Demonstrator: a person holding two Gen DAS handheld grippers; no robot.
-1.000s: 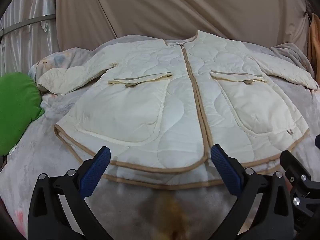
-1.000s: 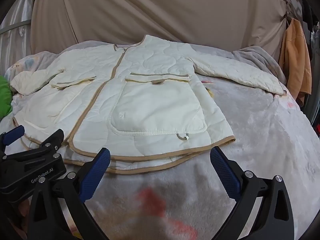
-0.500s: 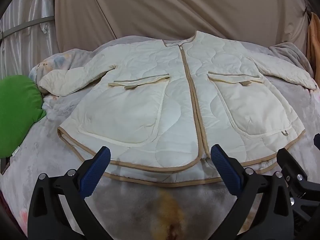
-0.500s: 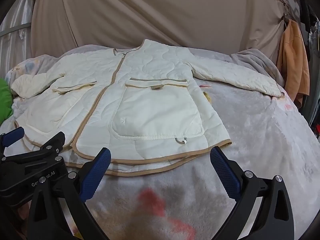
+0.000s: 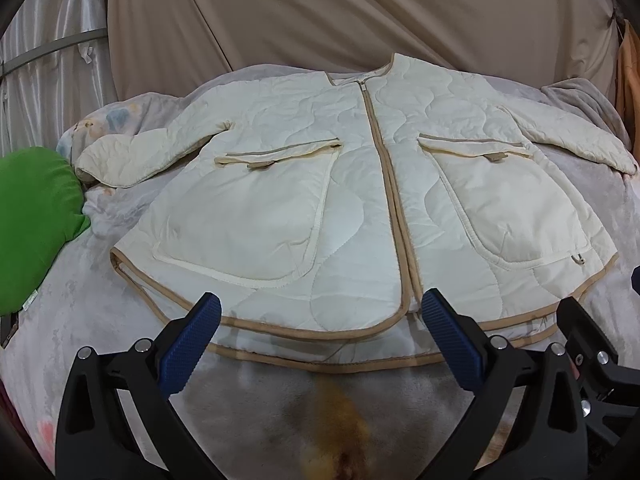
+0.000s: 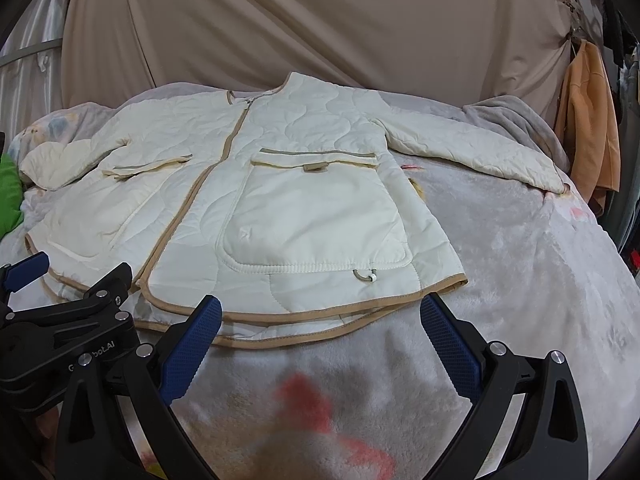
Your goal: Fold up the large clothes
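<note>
A cream quilted jacket (image 5: 360, 216) with tan trim lies flat, front up and zipped, on a grey blanket (image 5: 100, 320); both sleeves are spread out to the sides. It also shows in the right wrist view (image 6: 304, 208). My left gripper (image 5: 320, 320) is open and empty, just short of the hem near the zip's bottom. My right gripper (image 6: 320, 320) is open and empty, just short of the hem below the right pocket. The left gripper's body (image 6: 60, 320) shows at the lower left of the right wrist view.
A green cushion (image 5: 32, 224) lies at the bed's left edge. A beige curtain (image 5: 360, 12) hangs behind the bed. An orange garment (image 6: 588, 120) hangs at the right. The blanket (image 6: 520, 280) extends right of the jacket.
Both grippers have drawn back slightly and risen, so the jacket sits a little farther away and more of its hem shows. Both stay open.
</note>
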